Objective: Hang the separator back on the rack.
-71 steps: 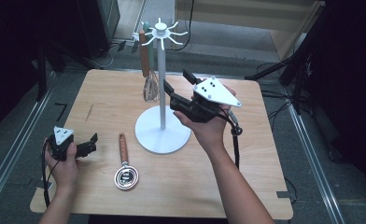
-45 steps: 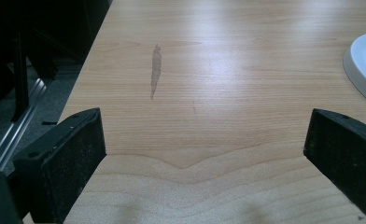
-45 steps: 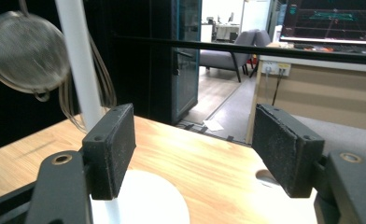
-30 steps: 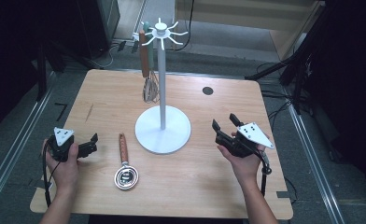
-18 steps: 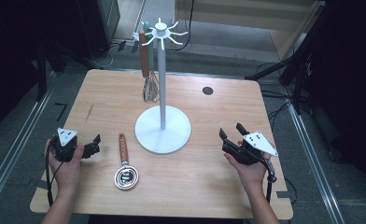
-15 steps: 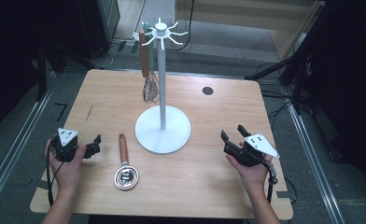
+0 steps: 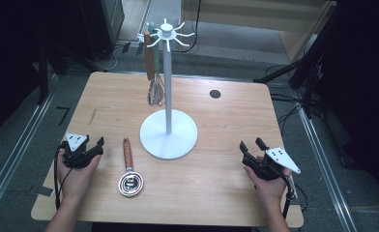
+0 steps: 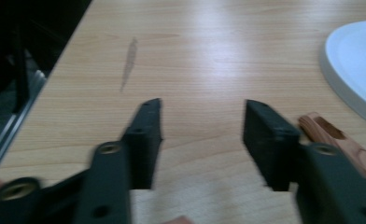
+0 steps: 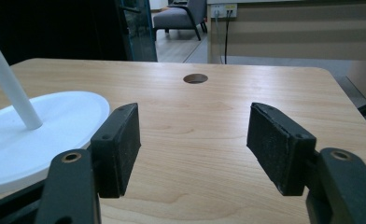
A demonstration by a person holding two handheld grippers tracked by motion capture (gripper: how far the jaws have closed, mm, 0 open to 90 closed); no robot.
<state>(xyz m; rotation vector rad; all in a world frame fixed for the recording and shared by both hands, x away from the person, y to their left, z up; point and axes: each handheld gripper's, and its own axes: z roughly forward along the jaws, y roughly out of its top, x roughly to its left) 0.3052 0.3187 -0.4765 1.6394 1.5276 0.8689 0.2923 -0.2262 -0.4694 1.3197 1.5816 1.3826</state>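
A white utensil stand (image 7: 167,129) with hooked arms at its top rises from the middle of the wooden table (image 7: 226,121). A whisk (image 7: 153,82) with a brown handle hangs from one hook on the stand's left side. A small metal strainer with a wooden handle (image 7: 128,169) lies flat left of the stand's base; its handle end (image 8: 333,137) shows just right of my left gripper's jaws. My left gripper (image 7: 99,145) rests open near the table's left front. My right gripper (image 7: 251,144) is open at the right front, nothing between its jaws. The stand's base (image 9: 41,126) lies to its left.
A round cable hole (image 7: 215,94) sits in the table's far right part, also seen ahead of the right gripper (image 9: 195,78). Metal rails run along the floor on both sides of the table. A dark streak (image 8: 129,63) marks the wood ahead of the left gripper.
My right gripper has come away from the stand and moved back down to the table's right front. The left gripper has barely shifted.
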